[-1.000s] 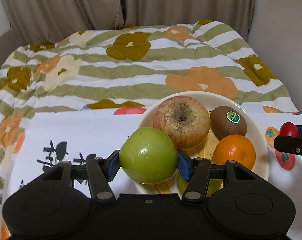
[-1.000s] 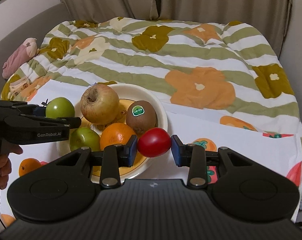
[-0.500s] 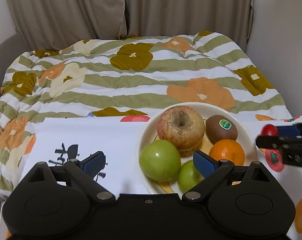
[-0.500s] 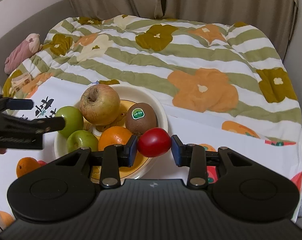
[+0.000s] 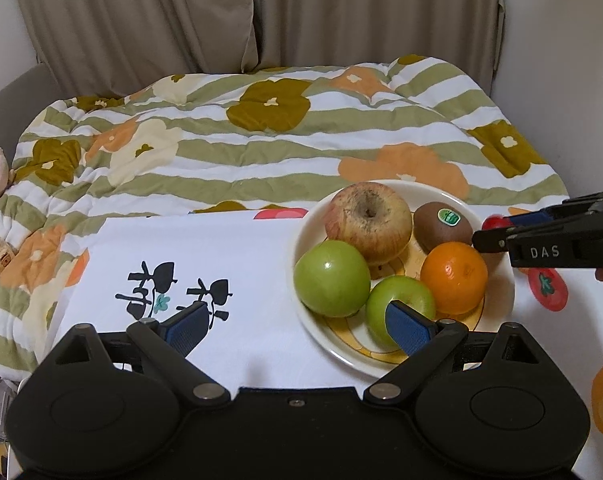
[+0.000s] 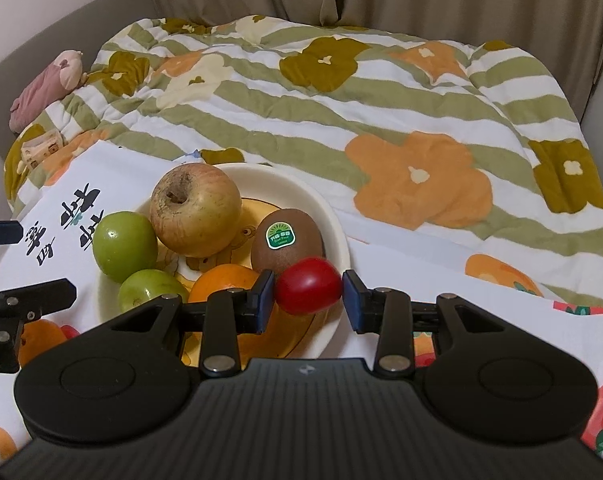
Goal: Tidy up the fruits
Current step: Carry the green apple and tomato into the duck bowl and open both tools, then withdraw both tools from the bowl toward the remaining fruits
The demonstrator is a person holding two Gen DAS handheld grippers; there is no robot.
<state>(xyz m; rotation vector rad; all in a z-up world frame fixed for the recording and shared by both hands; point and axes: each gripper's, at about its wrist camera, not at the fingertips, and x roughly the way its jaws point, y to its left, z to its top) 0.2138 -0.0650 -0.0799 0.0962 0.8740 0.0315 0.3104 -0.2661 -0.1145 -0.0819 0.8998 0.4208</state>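
Note:
A cream plate [image 5: 497, 300] [image 6: 333, 224] on a white printed cloth holds a large russet apple [image 5: 368, 220] [image 6: 195, 210], a kiwi [image 5: 443, 227] [image 6: 287, 238], an orange [image 5: 453, 278] [image 6: 221, 280], a big green apple [image 5: 332, 278] [image 6: 124, 246] and a smaller green apple [image 5: 401, 304] [image 6: 151, 290]. My left gripper [image 5: 297, 326] is open and empty, just in front of the plate's left side. My right gripper [image 6: 307, 294] is shut on a small red tomato [image 6: 308, 286] [image 5: 492, 222] above the plate's right rim.
The cloth [image 5: 205, 248] lies over a striped floral quilt [image 5: 261, 152] on a bed. A pink plush toy [image 6: 47, 84] and a small packet [image 6: 41, 148] lie at the far left. Curtains hang behind. Printed fruit shapes mark the cloth at right.
My left gripper let go of the big green apple onto the plate, opened wide and drew back. My right gripper moved slightly toward the plate with the tomato.

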